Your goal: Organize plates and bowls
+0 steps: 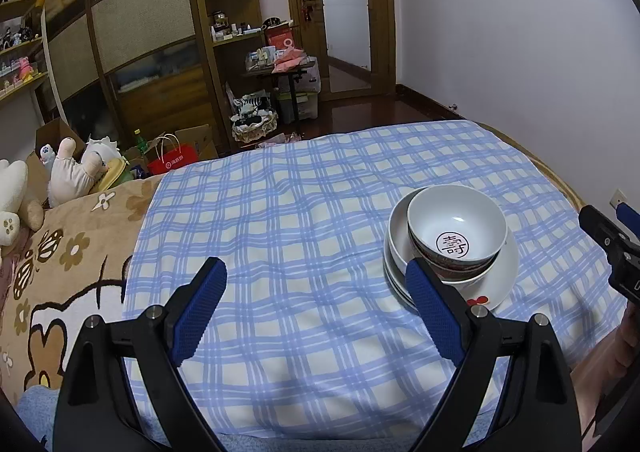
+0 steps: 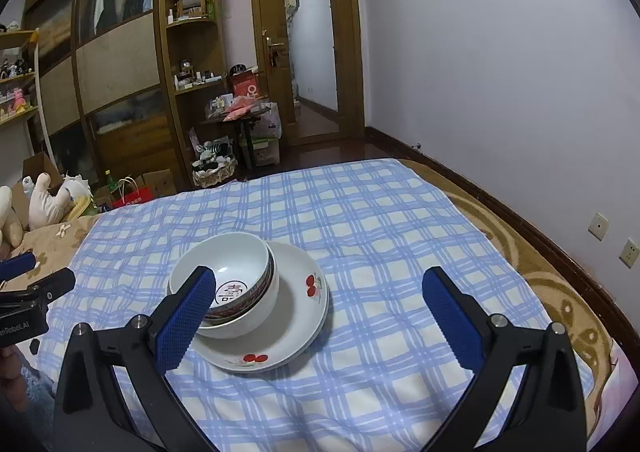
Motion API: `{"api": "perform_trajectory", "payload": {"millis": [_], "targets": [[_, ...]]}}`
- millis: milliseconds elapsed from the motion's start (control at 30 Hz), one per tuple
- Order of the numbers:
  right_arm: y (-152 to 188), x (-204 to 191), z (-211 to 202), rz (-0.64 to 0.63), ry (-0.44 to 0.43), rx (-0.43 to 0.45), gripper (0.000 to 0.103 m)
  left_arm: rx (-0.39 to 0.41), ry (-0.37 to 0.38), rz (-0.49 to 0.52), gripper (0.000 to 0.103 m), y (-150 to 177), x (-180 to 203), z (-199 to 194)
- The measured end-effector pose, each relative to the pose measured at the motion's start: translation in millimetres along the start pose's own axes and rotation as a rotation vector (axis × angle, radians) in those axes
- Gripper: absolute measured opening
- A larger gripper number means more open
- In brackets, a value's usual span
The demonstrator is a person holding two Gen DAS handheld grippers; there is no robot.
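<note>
Seen from the left wrist camera, the left gripper hangs over a bed covered by a blue-and-white checked cloth, its two blue-padded fingers spread wide with only cloth between them. The stack of white ceramic dishes lies ahead and to the right of this gripper, toward the right edge of the bed: a white bowl with a round printed emblem inside sits nested in a second white bowl, and both rest on white plates with red fruit marks. The right-hand finger stands in front of the stack's near rim, but whether it touches cannot be told. The right gripper shows at the far right edge, beyond the stack. Seen from the right wrist camera, the right gripper also has its blue fingers spread apart and empty. Here the stack sits ahead and to the left, partly behind the left-hand finger, with the emblem bowl leaning toward the left side of the top plate. The left gripper shows at the left edge. The stack lies between the two grippers, near both. The dishes are round, so no long axis favours either side. Judging by this, either hand must swing inward to reach a rim.
</note>
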State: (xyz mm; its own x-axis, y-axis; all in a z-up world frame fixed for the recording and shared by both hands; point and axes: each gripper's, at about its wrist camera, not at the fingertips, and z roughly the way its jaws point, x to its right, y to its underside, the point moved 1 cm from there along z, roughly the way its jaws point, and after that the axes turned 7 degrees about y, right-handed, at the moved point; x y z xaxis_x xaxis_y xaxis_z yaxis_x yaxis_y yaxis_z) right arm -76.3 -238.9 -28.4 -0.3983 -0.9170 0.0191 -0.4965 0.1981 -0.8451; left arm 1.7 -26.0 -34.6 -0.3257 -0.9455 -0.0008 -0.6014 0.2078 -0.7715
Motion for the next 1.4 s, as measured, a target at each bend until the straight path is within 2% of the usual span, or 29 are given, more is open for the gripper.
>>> {"api": "perform_trajectory", "payload": {"millis": [1400], "targets": [[3.5, -0.7, 0.3, 0.002, 0.014, -0.011, 0.103, 0.005, -0.011, 0.016, 0.090, -1.1, -0.6, -1.7]]}}
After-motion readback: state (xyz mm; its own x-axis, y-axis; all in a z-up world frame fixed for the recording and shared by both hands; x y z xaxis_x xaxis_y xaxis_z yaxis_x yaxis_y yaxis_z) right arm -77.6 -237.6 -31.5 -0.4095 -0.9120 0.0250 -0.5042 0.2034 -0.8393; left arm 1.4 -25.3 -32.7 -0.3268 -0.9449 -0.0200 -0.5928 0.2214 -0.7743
